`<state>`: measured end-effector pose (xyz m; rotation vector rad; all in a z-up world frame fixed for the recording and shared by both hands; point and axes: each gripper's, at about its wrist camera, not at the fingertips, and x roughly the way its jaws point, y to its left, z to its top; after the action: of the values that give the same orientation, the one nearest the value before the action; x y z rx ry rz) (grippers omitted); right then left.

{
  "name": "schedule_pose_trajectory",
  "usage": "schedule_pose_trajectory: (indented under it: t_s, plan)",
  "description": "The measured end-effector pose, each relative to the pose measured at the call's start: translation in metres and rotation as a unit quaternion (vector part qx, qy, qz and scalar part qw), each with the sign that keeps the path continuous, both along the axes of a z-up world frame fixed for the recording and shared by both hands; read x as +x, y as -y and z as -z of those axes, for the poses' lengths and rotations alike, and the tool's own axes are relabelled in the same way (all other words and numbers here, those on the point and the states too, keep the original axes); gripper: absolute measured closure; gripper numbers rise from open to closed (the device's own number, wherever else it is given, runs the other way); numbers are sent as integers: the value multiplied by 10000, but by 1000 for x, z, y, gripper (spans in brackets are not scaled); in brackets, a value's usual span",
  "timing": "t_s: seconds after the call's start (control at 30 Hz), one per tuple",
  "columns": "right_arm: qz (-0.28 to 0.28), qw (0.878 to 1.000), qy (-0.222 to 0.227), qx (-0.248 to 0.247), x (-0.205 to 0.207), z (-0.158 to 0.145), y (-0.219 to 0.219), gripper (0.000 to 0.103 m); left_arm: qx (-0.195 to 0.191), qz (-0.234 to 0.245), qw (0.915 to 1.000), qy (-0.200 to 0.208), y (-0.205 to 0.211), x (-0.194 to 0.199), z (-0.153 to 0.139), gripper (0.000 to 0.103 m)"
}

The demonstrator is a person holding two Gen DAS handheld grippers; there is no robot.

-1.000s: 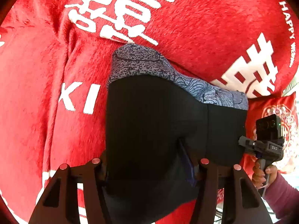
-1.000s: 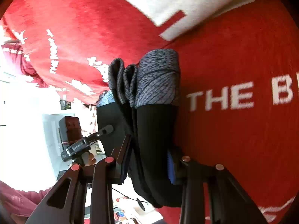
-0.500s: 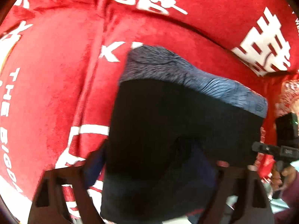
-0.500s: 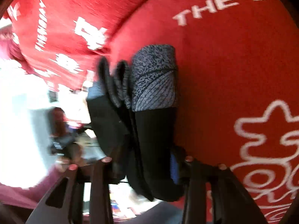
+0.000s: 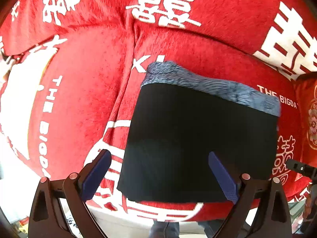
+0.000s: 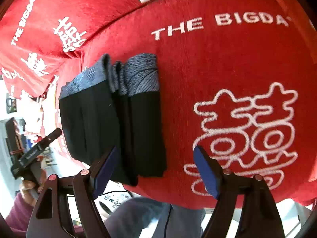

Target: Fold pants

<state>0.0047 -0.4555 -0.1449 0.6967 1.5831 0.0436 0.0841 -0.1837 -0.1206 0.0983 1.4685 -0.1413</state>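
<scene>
The black pants (image 5: 200,138) with a blue-grey patterned waistband (image 5: 210,85) lie folded into a compact stack on the red cover (image 5: 79,103). In the right wrist view the pants (image 6: 111,127) show several stacked layers, waistband end away from me. My left gripper (image 5: 160,176) is open, its blue pads on either side of the stack's near edge, not pinching it. My right gripper (image 6: 158,174) is open too, the stack's near right corner between its fingers. The left gripper also shows at the left in the right wrist view (image 6: 33,152).
The red plush cover (image 6: 227,63) with white lettering drapes a cushioned seat and backrest (image 5: 218,10). The seat's front edge runs just below the stack. A red patterned cushion (image 5: 309,119) lies at the right. The person's legs (image 6: 158,216) stand below the edge.
Both grippers have opened and let go of the folded pants, which now rest on the red cover. Both have drawn back a little toward the seat's front edge.
</scene>
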Motion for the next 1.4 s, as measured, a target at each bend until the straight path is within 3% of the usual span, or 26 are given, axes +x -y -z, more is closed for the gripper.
schedule_pose_trajectory:
  t_s: [0.33, 0.47, 0.53, 0.9, 1.4]
  plan:
    - [-285, 9939, 269, -1032, -9, -63, -26, 15, 245, 516, 9983, 114, 28, -22, -34, 1]
    - [-219, 9861, 500, -1572, -11, -90, -37, 10, 584, 972, 9934, 181, 36, -30, -41, 1]
    - [-114, 9855, 489, -1618, -13, -96, -44, 0, 610, 1122, 9917, 167, 37, -32, -44, 1]
    - [-26, 9854, 75, -1703, -28, -110, -88, 0, 560, 1534, 9864, 190, 26, -37, -66, 1]
    - [15, 9843, -64, -1764, -27, -129, -99, 0, 436, 1293, 9905, 188, 8, -34, -85, 1]
